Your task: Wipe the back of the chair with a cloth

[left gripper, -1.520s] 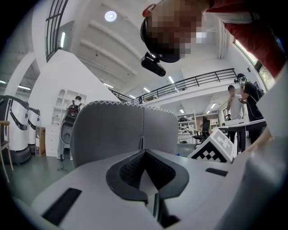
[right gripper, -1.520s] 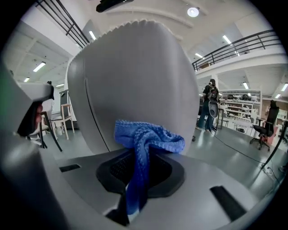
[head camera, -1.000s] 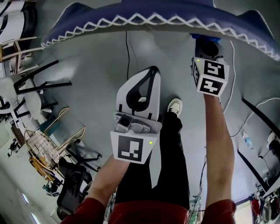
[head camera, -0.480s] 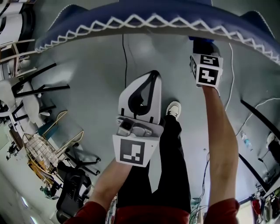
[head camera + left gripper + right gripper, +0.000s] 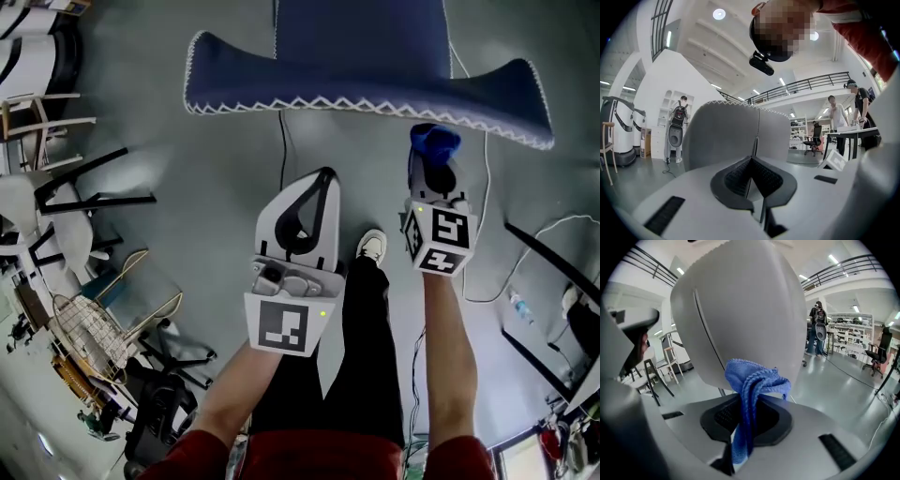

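Note:
The chair back (image 5: 366,66), blue with white zigzag stitching along its edge, spans the top of the head view. My right gripper (image 5: 433,155) sits just below that edge, shut on a bunched blue cloth (image 5: 436,141). In the right gripper view the cloth (image 5: 752,380) sticks up between the jaws of the right gripper (image 5: 746,420), with the pale chair back (image 5: 740,310) close behind it. My left gripper (image 5: 323,180) hangs lower and to the left, shut and empty. In the left gripper view the left gripper (image 5: 751,164) faces the chair back (image 5: 736,136) from a short distance.
My own leg and white shoe (image 5: 373,246) stand on the grey floor between the arms. Black cables (image 5: 281,141) run under the chair. Chairs (image 5: 56,202) and a wire basket (image 5: 89,323) crowd the left side. People stand by desks (image 5: 848,133) in the distance.
The right gripper with the cloth has drawn back from the chair's edge, lower in the view. The whole chair back now shows. The left gripper has barely moved.

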`<act>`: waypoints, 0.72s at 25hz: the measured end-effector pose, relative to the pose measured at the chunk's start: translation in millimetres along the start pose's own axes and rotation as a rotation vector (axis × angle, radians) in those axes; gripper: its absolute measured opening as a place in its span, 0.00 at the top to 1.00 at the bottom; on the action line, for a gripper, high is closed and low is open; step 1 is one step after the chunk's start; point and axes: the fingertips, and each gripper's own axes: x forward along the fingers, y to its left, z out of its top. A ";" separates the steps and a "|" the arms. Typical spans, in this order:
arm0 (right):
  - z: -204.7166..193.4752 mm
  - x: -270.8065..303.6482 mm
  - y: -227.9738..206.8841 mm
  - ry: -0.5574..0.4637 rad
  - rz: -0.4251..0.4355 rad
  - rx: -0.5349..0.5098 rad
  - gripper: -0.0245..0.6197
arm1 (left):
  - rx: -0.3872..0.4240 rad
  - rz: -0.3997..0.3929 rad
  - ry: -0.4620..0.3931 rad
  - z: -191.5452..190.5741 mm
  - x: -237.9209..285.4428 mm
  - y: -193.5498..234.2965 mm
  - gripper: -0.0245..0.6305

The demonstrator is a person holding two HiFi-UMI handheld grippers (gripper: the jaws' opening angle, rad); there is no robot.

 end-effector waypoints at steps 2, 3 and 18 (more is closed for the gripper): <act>23.5 -27.9 14.5 -0.039 0.006 0.005 0.87 | -0.003 0.001 -0.003 13.1 -4.9 6.1 0.94; 37.1 -43.1 22.0 -0.060 0.010 0.001 0.87 | -0.005 0.003 -0.003 20.3 -8.0 8.9 0.94; 204.0 -142.2 104.0 -0.249 0.026 -0.197 0.87 | 0.007 0.040 0.001 112.8 -51.4 39.4 0.94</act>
